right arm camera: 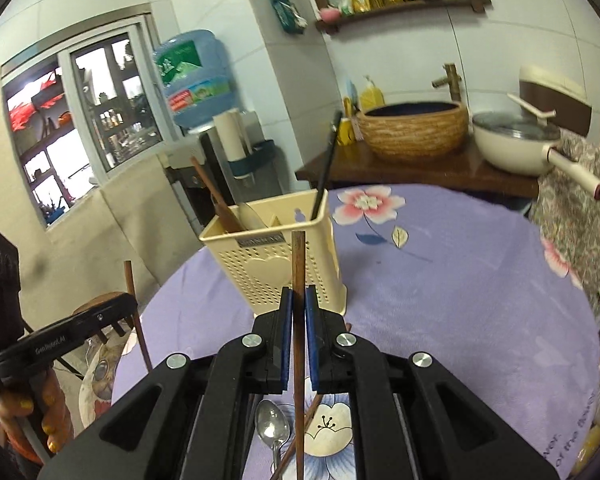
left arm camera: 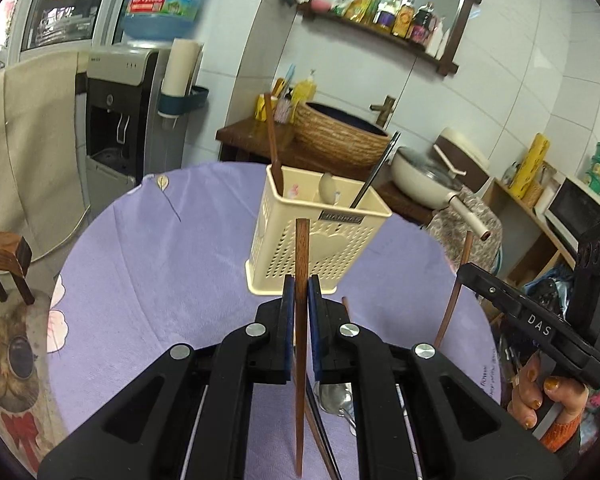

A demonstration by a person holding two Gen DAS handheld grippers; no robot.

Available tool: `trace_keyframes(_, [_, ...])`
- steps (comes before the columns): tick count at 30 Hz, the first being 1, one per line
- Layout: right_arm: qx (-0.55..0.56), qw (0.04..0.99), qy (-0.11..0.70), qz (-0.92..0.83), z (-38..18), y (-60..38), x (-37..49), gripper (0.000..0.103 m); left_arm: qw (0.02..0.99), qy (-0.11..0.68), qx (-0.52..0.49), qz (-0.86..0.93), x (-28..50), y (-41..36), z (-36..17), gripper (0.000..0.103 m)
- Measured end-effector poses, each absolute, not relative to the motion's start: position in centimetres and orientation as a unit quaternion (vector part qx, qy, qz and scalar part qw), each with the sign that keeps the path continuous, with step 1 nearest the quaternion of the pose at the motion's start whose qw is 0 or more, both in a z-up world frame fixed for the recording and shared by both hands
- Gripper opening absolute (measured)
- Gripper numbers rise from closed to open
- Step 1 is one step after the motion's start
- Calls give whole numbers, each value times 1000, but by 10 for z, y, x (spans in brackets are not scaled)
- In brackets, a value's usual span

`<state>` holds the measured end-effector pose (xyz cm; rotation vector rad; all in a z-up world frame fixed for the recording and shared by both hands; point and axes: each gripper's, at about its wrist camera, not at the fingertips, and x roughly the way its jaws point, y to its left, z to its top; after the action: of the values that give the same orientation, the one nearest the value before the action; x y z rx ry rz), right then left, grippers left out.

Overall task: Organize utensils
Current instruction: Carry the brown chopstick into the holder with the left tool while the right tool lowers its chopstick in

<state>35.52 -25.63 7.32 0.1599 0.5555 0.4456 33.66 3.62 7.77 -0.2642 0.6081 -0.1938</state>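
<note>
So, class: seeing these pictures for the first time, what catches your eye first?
Each gripper, left gripper and right gripper, is shut on an upright wooden chopstick. Just beyond stands a cream perforated utensil holder on the purple flowered tablecloth, and a metal spoon lies near the grippers.

matt wooden chopstick (left arm camera: 301, 264), perforated plastic holder (left arm camera: 312, 240), shiny metal spoon (right arm camera: 274, 426), soft cloth tablecloth (left arm camera: 160, 264)
</note>
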Motion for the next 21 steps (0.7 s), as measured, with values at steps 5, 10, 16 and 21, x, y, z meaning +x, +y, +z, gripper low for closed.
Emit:
trace_keyframes(5, [61,940,250,225,93,-256,342,7,948,275,-123,-103,322,36,98,7])
trace_keyframes(10, [46,941,246,227,100,-249,341,7,951,270,-118,-100,322,33,106,7])
trace_keyframes(16, [48,939,247,233,105,-246,344,7,952,270,-111,-96,329,32,111,7])
trace_keyframes(21, [53,937,246,244,118,-247,349,7,953,265,-106,-103,332,33,121,7])
